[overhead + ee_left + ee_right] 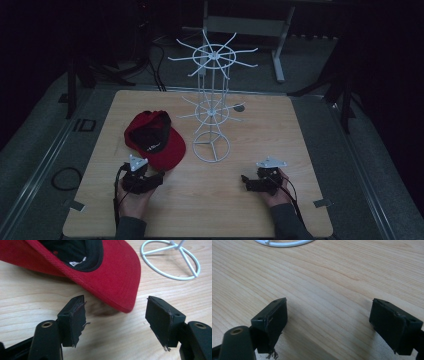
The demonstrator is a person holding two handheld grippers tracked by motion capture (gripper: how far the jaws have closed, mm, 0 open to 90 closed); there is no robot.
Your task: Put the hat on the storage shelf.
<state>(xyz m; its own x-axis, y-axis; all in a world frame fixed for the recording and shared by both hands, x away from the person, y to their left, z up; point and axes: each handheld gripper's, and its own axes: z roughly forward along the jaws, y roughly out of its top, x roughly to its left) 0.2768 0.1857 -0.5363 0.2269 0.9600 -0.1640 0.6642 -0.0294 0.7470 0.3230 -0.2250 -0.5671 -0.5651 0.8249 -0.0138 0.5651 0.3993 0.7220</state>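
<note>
High view shows my left gripper (159,176) wide open and empty, just short of the red cap's (155,138) brim on the table (280,130), left of the white rack (212,112). My right gripper (244,178) is equally spread, holding nothing, over bare wood.

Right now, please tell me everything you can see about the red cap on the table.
The red cap lies on the wooden table, left of the white wire stand and apart from its ring base. It looks like woven cloth, with a dark inner lining that bears small white lettering, too small to read. Its brim points toward the person, and its tip lifts slightly off the wood. The left gripper is open just in front of the brim, fingers not touching it.
</note>
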